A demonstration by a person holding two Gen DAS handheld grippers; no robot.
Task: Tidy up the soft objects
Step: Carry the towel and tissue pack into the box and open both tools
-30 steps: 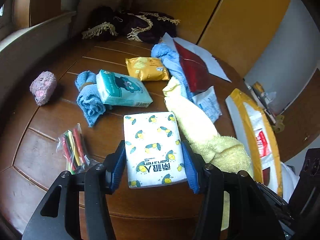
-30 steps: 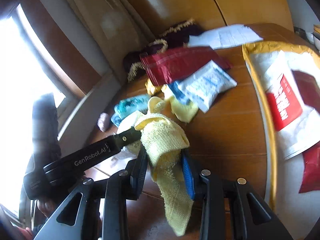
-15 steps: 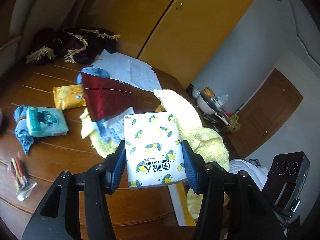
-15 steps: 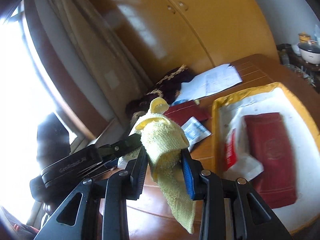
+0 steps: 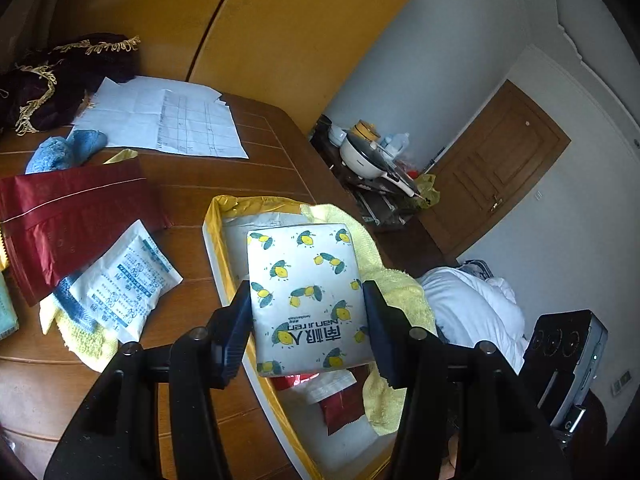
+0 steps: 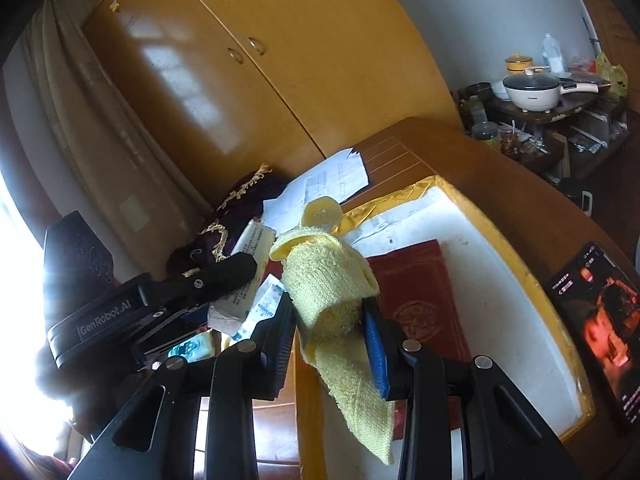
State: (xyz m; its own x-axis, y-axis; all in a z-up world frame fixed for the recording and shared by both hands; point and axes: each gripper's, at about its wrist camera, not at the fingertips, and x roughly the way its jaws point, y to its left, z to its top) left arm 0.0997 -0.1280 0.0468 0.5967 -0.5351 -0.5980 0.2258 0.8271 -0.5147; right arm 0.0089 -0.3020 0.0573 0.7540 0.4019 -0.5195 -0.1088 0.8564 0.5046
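My left gripper (image 5: pixel 306 316) is shut on a white tissue pack with a lemon print (image 5: pixel 306 300), held over the yellow-rimmed white box (image 5: pixel 212 240). My right gripper (image 6: pixel 330 316) is shut on a yellow towel (image 6: pixel 328 280), which hangs above the same box (image 6: pixel 500 304). The towel (image 5: pixel 394 288) also shows behind the tissue pack in the left wrist view. A red packet (image 6: pixel 420 300) lies inside the box. The left gripper's body (image 6: pixel 160 300) appears left of the towel in the right wrist view.
On the wooden table (image 5: pixel 256 152) lie a dark red bag (image 5: pixel 76 216), a white sachet (image 5: pixel 124 284), a blue cloth (image 5: pixel 64 152), papers (image 5: pixel 168 120) and a fringed maroon cloth (image 5: pixel 60 76). A dark booklet (image 6: pixel 600 320) sits right of the box. A side table holds a pot (image 6: pixel 532 92).
Both grippers have swung right, away from the cluttered middle of the table, and now hang over the yellow-rimmed box. Each keeps its hold on its object.
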